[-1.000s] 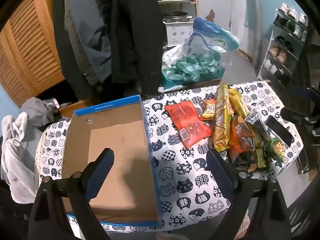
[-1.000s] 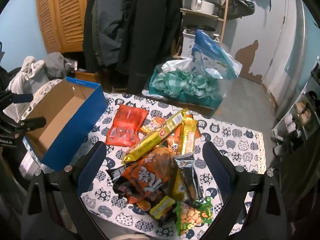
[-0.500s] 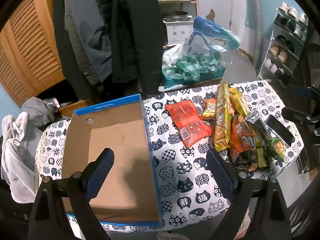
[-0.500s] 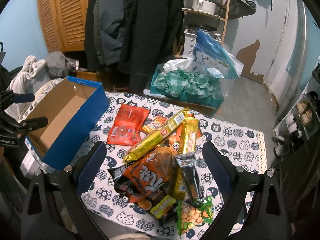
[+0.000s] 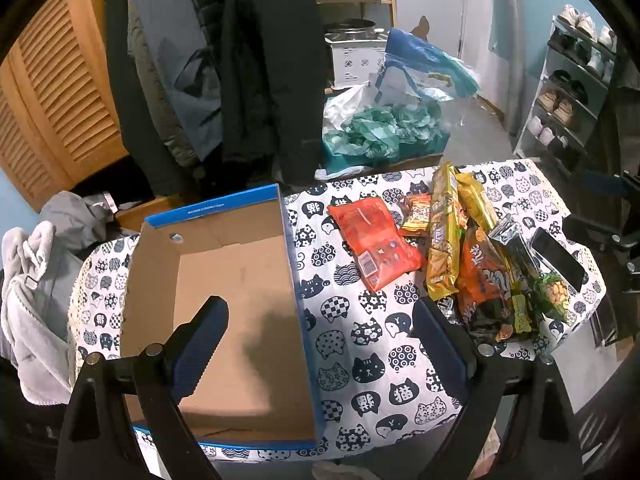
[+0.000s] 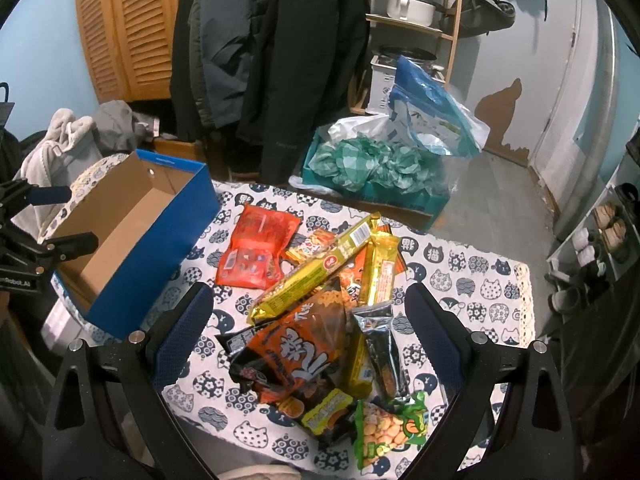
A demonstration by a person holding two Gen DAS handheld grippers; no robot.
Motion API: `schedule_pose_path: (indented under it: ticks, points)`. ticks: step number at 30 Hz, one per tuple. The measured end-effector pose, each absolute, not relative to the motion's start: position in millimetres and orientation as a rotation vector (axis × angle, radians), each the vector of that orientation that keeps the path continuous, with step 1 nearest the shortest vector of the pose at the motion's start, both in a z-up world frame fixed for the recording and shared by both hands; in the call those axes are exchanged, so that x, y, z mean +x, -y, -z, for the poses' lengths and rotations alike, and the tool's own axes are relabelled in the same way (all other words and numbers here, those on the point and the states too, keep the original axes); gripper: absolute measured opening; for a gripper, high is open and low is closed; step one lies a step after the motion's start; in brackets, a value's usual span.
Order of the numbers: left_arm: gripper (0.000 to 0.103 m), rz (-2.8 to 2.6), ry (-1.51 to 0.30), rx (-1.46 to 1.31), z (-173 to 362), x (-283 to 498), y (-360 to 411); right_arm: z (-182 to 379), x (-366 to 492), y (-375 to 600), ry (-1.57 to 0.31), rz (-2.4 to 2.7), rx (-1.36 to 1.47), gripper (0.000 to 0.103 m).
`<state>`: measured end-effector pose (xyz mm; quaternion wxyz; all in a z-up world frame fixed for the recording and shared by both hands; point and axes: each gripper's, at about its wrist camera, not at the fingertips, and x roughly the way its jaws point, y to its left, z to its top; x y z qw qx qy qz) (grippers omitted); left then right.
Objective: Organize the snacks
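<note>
Your right gripper (image 6: 306,316) hangs with its jaws spread wide and nothing between them, poised above the heap of snacks. Your left gripper (image 5: 320,320) is likewise wide apart and empty, straddling the near right wall of the blue box (image 5: 298,276).

You are at the very start: the box holds nothing, and every packet lies on the table (image 6: 472,280) to its right. Directly below the right gripper sits the big orange bag (image 6: 298,350), lying on top of smaller packets, with the long yellow pack (image 6: 312,270) propped across the pile just beyond it. The flat red packet (image 6: 254,252) lies alone between pile and box, touching only the small orange snack beside it.

Your next move calls for choosing one packet and lowering over it. The orange bag is nearest, but it is puffy and may slide, so close on an edge or seam. A dark slab (image 5: 558,258) by the far right edge looks like a phone, though I can't be sure; leave it.
</note>
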<state>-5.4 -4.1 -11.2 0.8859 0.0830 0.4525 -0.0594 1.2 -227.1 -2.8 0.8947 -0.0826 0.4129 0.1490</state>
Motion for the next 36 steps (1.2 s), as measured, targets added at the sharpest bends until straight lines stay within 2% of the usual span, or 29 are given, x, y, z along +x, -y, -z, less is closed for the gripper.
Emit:
schedule_pose_path:
  ticks: [36]
  points:
    - [0.095,0.132,-0.953,0.173,15.8,-11.2,8.9,4.6,-1.0,224.9,-0.862,-0.313,-0.175,0.095]
